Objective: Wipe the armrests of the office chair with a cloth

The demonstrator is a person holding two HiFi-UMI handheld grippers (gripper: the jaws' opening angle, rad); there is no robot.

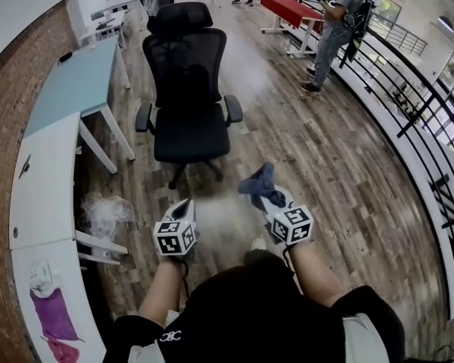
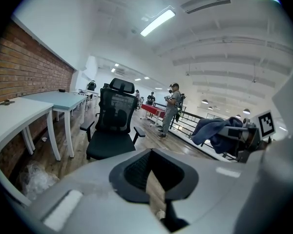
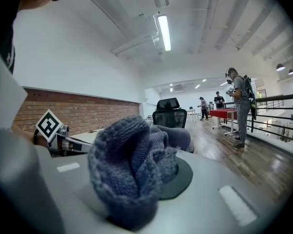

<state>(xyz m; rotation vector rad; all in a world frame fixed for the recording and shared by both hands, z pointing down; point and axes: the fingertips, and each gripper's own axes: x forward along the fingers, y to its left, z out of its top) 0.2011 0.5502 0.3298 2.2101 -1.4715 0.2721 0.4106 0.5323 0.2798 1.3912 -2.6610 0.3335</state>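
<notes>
– From the head view, what's around?
– The office chair [image 1: 189,89] stands on wood floor, facing the person, well beyond both grippers, with bare floor between. Its armrests [image 1: 143,117] are untouched. White desks [image 1: 41,180] line the brick wall at left, with crumpled clear plastic [image 1: 102,212] beneath them and a purple rag [image 1: 53,312] on the nearest. A standing person [image 1: 334,32] is by a red table [image 1: 291,10] and the railing [image 1: 416,104].
– And the tongs?
– The right gripper [image 1: 266,191] pinches the blue cloth [image 1: 257,184]. The left gripper [image 1: 185,206] carries nothing.
– Left gripper view?
– Jaws pressed nearly together, with only a thin slit of floor showing between them. The chair [image 2: 112,126] is ahead and the cloth [image 2: 210,130] hangs at right.
– Right gripper view?
– Knitted cloth [image 3: 132,174] bunched between the jaws, covering them. The chair's headrest [image 3: 168,104] peeks over it.
</notes>
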